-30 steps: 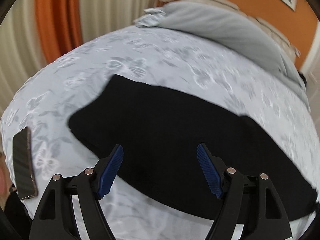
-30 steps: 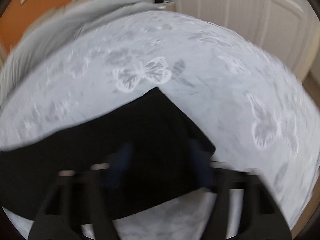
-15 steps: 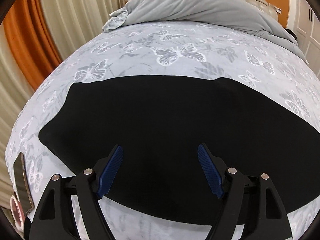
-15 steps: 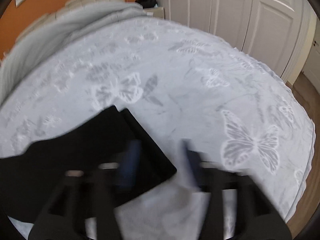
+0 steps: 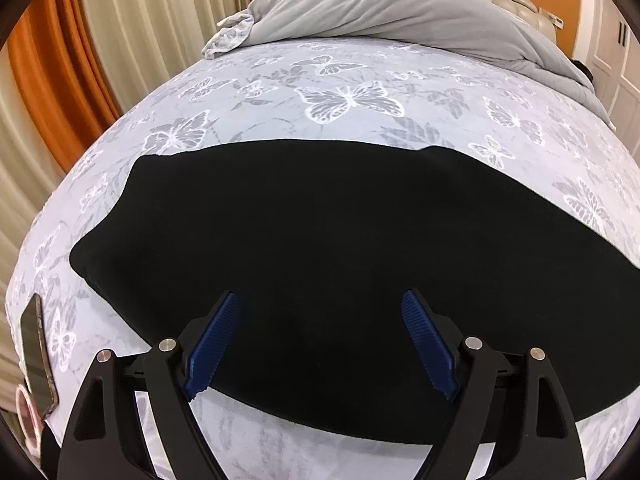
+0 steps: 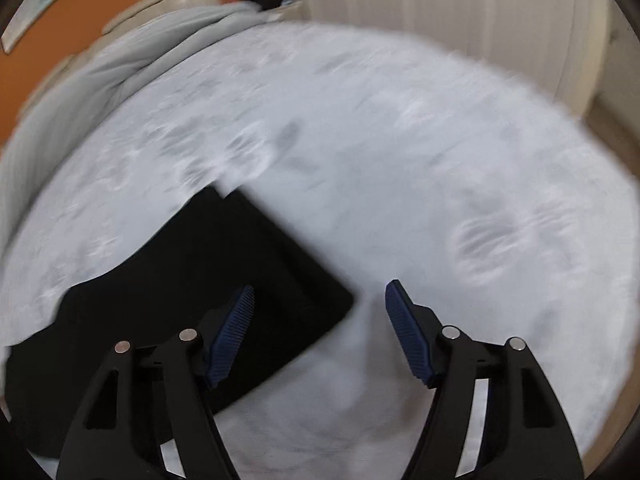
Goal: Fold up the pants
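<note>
Both grippers stood with jaws apart and held nothing. The left gripper (image 5: 320, 340) hung over the black pants (image 5: 320, 248), its blue ribbed pads (image 5: 212, 344) spread wide after opening a little further, clear of the cloth below. The right gripper (image 6: 318, 332) had its jaws just drawn somewhat closer yet still parted; its left pad showed against the pants' end (image 6: 224, 280) and its right pad against bare bedspread (image 6: 440, 168), with the near corner of the cloth lying just between them, not pinched. The pants lay flat across the near part of the bed, a long dark band with a smooth far edge, a rounded end toward the curtains (image 5: 120, 40) and a squared, layered end at the right. Around them the butterfly-print bedspread stretched open on the far side and to the right. A phone (image 5: 36, 356) lay near the left edge of the bed, apart from the pants. A grey duvet (image 5: 400, 8) was bunched at the head, well away. White doors (image 6: 440, 12) stood beyond the bed's right side.
</note>
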Demonstrator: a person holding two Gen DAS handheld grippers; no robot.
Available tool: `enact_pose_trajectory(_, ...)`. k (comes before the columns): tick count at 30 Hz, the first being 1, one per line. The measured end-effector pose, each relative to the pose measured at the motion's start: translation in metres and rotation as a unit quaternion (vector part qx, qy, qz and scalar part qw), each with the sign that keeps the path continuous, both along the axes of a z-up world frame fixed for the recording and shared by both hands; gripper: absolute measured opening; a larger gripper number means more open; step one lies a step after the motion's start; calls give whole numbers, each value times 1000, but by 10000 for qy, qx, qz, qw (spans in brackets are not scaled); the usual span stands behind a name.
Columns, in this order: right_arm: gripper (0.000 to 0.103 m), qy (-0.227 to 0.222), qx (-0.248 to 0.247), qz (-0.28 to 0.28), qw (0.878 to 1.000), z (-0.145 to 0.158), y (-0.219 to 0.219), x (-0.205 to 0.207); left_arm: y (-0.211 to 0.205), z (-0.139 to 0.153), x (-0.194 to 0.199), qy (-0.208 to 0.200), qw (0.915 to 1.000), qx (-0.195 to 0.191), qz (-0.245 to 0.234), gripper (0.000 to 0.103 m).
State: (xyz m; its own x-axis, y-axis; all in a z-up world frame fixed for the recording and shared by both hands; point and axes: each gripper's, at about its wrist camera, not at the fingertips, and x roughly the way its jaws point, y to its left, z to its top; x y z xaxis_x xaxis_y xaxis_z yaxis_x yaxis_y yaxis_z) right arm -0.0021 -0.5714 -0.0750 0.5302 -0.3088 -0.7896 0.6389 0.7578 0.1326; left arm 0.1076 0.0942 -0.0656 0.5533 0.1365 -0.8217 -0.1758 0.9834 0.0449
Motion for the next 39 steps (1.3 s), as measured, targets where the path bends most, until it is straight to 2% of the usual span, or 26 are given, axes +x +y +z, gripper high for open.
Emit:
enact_pose_trajectory(3, 67, -331, -190, 359, 9986, 17, 10, -1, 4, 0, 3, 34, 9999, -155, 35, 81)
enact_pose_trajectory(5, 66, -233, -147, 555, 9981, 13, 13, 7, 2, -1, 5, 68, 9998, -179, 40, 81)
enact_pose_trajectory(6, 63, -27, -141, 665, 9977, 5, 14, 14, 2, -2, 5, 75, 9998, -181, 29, 81)
enact_pose_trajectory(7, 48, 162, -103, 739, 9971, -4, 15, 20, -1, -2, 6, 90, 9998, -165, 10, 81)
enact_pose_trajectory(8, 44, 285, -95, 805, 9963, -11, 17, 25, -3, -3, 6, 91, 9999, -138, -15, 81)
enact_pose_trajectory(9, 13, 314, -247, 805, 9960, -8, 18, 26, -5, -3, 6, 82, 9999, -99, -45, 81)
enact_pose_trajectory(10, 13, 282, -280, 844, 9956, -1, 20, 25, -6, -3, 5, 66, 10000, -26, -63, 81)
enact_pose_trajectory(13, 12, -304, -409, 712, 9962, 36, 15, 14, -5, -1, 5, 14, 10000, 6, -48, 81)
enact_pose_trajectory(15, 10, -21, -577, 585, 9966, 22, 5, 16, -3, -1, 6, 10, 10000, -31, -17, 81)
enact_pose_trajectory(16, 12, 231, -271, 556, 9978, 0, -4, 18, -2, -2, 7, 46, 10000, -20, -24, 81)
enact_pose_trajectory(17, 14, 228, -1, 553, 9982, -12, -9, 16, -2, -3, 8, 73, 10000, -7, -30, 81)
enact_pose_trajectory(18, 30, 85, -52, 519, 9986, -10, -9, 12, -1, -4, 8, 101, 9999, 0, -28, 81)
enact_pose_trajectory(19, 50, 160, -149, 416, 9989, -2, -10, 10, 0, -5, 8, 128, 9999, -16, -34, 81)
enact_pose_trajectory(20, 62, 158, -133, 355, 9992, 4, -11, 9, 2, -5, 8, 147, 9999, -36, -39, 81)
enact_pose_trajectory(21, 79, -88, 1, 335, 9994, 12, -13, 3, 5, -4, 7, 152, 9999, -65, -32, 81)
enact_pose_trajectory(22, 81, -332, 131, 339, 9988, 16, -13, -2, 7, -3, 7, 143, 9999, -79, -25, 81)
enact_pose_trajectory(25, 82, -258, 690, 550, 9958, 0, -12, 8, 13, -1, 4, 113, 9999, -99, 39, 82)
enact_pose_trajectory(26, 80, -174, 877, 617, 9941, -9, -12, 12, 15, -1, 4, 120, 9998, -125, 47, 82)
enact_pose_trajectory(27, 73, 31, 874, 599, 9944, -20, -9, 18, 18, 0, 3, 146, 9997, -178, 51, 82)
enact_pose_trajectory(28, 42, 66, 610, 574, 9965, -19, -4, 21, 20, 0, 2, 169, 9996, -229, 42, 82)
enact_pose_trajectory(29, 16, -6, 617, 663, 9959, -15, 1, 21, 24, 0, 1, 205, 9993, -309, 18, 82)
enact_pose_trajectory(30, 17, -306, 1037, 809, 9908, -5, 3, 23, 26, 0, 0, 227, 9991, -359, 8, 82)
enact_pose_trajectory(31, 17, -605, 1119, 795, 9887, 10, 8, 22, 31, 1, -2, 240, 9988, -430, 16, 82)
enact_pose_trajectory(34, 17, -1371, 1103, 1375, 9747, 66, 51, 23, 50, 4, -6, 197, 9983, -530, 164, 82)
enact_pose_trajectory(37, 17, -1974, 937, 2325, 9477, 120, 132, 28, 72, 8, -11, 162, 9966, -712, 395, 82)
enact_pose_trajectory(39, 17, -2094, 884, 2903, 9295, 137, 188, 37, 85, 9, -13, 142, 9948, -857, 534, 82)
